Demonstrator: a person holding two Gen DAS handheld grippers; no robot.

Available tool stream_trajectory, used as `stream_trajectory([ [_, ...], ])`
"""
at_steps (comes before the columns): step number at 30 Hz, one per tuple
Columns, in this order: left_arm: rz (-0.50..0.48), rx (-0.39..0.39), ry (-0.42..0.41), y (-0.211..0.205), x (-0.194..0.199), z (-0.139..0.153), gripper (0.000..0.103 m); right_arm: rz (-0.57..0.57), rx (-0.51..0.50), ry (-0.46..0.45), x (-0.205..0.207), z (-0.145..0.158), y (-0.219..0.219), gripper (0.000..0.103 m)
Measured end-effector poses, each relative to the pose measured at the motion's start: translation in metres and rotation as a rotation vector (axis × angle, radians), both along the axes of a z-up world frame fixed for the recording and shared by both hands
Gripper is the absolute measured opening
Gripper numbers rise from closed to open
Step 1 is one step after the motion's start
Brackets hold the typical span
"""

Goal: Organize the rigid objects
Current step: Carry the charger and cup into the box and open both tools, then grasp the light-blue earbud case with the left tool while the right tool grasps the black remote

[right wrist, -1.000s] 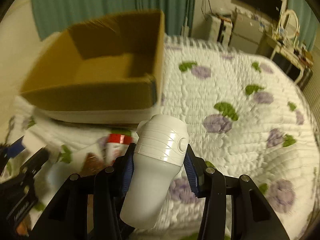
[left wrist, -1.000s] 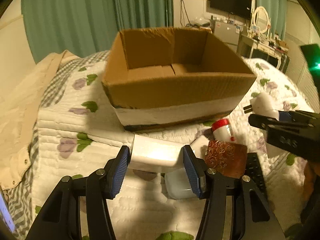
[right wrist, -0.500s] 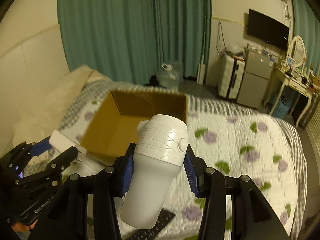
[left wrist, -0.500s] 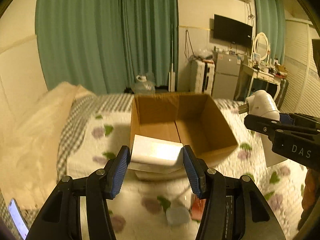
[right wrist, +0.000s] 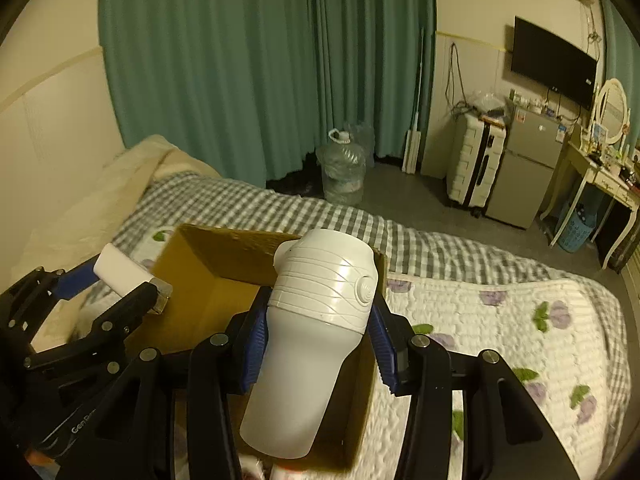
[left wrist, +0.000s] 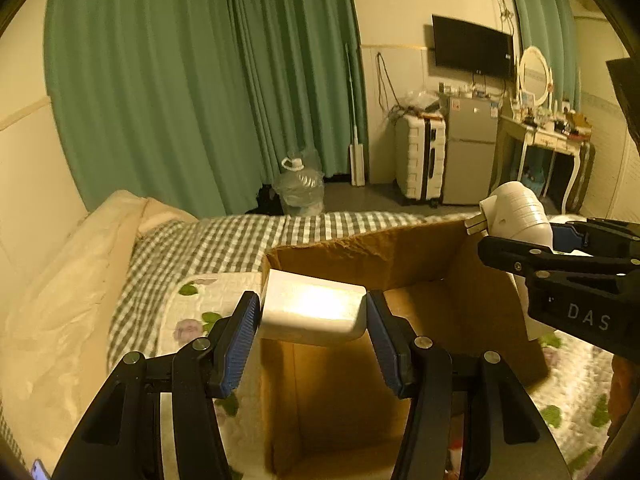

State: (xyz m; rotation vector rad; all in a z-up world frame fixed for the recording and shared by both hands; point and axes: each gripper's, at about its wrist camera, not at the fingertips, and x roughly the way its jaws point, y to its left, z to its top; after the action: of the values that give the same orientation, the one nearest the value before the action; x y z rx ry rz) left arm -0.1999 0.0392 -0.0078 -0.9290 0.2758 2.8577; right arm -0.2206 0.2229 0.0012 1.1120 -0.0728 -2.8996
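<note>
Both grippers hold loads over the cardboard box point(left wrist: 420, 272) — left gripper point(left wrist: 312, 338) a white block point(left wrist: 312, 308), right gripper point(right wrist: 320, 344) a white bottle point(right wrist: 316, 336).

My left wrist view looks forward and down along its gripper point(left wrist: 312, 334), close above the open cardboard box point(left wrist: 400, 336) on the bed point(left wrist: 192, 248). My right wrist view sits just to the right, aimed likewise over the box point(right wrist: 208, 280). Both share the box, bed, green curtains point(left wrist: 200, 92) and each other's gripper.
</note>
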Motion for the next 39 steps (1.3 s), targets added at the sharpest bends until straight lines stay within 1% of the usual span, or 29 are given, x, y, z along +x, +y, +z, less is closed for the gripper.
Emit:
stream_trajectory([
  [3,0.0,-0.017,-0.024,0.004,-0.015,-0.019,0.055,0.0,0.001,-0.026,-0.018,-0.022,0.001,0.046],
  [7,-0.003,-0.024,-0.052,0.007,-0.024,-0.04,0.055,0.008,0.011,-0.05,-0.028,-0.042,0.002,0.046],
  [10,-0.013,-0.014,-0.065,0.011,-0.026,-0.047,0.055,0.012,0.021,-0.042,-0.028,-0.045,0.002,0.046],
  [13,-0.029,0.018,-0.058,0.011,-0.023,-0.045,0.057,0.0,0.005,-0.018,-0.025,-0.039,0.004,0.047],
  [14,-0.032,0.027,-0.043,0.01,-0.02,-0.04,0.061,-0.008,0.0,-0.017,-0.024,-0.036,0.005,0.048],
  [15,-0.03,0.027,-0.034,0.01,-0.018,-0.036,0.065,-0.021,-0.004,-0.01,-0.022,-0.032,0.007,0.058],
  [16,-0.022,0.021,-0.022,0.01,-0.014,-0.03,0.071,-0.034,-0.006,0.004,-0.018,-0.025,0.008,0.065],
  [17,-0.022,0.018,-0.013,0.011,-0.012,-0.026,0.071,-0.044,-0.005,0.021,-0.012,-0.017,0.008,0.073],
  [21,-0.011,-0.008,0.022,0.01,0.008,0.003,0.071,-0.074,0.022,0.064,0.016,0.017,0.007,0.074],
  [23,-0.01,-0.006,0.042,0.007,0.022,0.021,0.071,-0.087,0.035,0.084,0.035,0.038,0.006,0.075],
  [28,-0.009,0.028,0.104,-0.005,0.07,0.078,0.075,-0.112,0.071,0.146,0.097,0.097,0.001,0.081],
  [31,0.0,0.035,0.148,-0.015,0.106,0.109,0.076,-0.121,0.085,0.178,0.133,0.124,-0.005,0.082],
  [34,-0.01,0.037,0.191,-0.024,0.145,0.135,0.077,-0.119,0.099,0.201,0.169,0.144,-0.015,0.083],
  [37,-0.023,0.046,0.212,-0.03,0.176,0.147,0.078,-0.109,0.105,0.213,0.201,0.153,-0.026,0.086],
  [39,-0.026,0.048,0.217,-0.033,0.19,0.149,0.078,-0.107,0.099,0.209,0.215,0.154,-0.033,0.087],
])
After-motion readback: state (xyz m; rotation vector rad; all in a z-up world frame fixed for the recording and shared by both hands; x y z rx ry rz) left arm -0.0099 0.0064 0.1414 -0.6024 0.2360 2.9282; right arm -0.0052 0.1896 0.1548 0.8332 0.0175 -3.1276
